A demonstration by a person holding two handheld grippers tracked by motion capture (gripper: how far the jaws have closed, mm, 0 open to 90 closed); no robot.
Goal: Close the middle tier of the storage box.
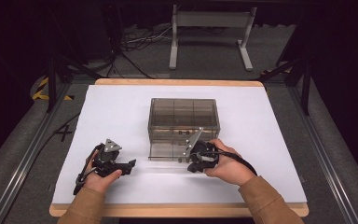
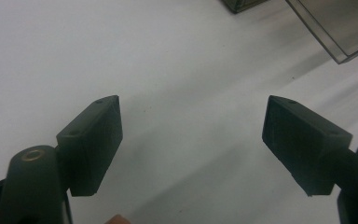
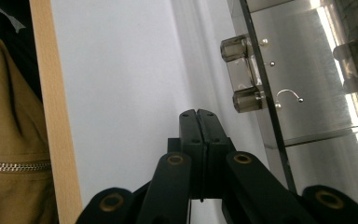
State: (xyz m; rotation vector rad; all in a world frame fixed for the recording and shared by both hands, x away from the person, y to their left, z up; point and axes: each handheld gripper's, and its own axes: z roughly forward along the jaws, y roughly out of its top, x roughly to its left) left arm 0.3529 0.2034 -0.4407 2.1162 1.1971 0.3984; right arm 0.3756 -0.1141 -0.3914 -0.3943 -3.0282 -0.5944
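Your clenched, empty right gripper sits just beside the smoky transparent plastic drawer's handle, while your released left gripper rests well apart.

Smoky clear plastic box, rectangular, upright near the middle of the white tabletop. Inner walls split its top into three compartments side by side. A shallow clear drawer at its base stands pulled out toward the person. The drawer front carries a chunky clear handle, fixed by small metal screws; contents too dim to tell.
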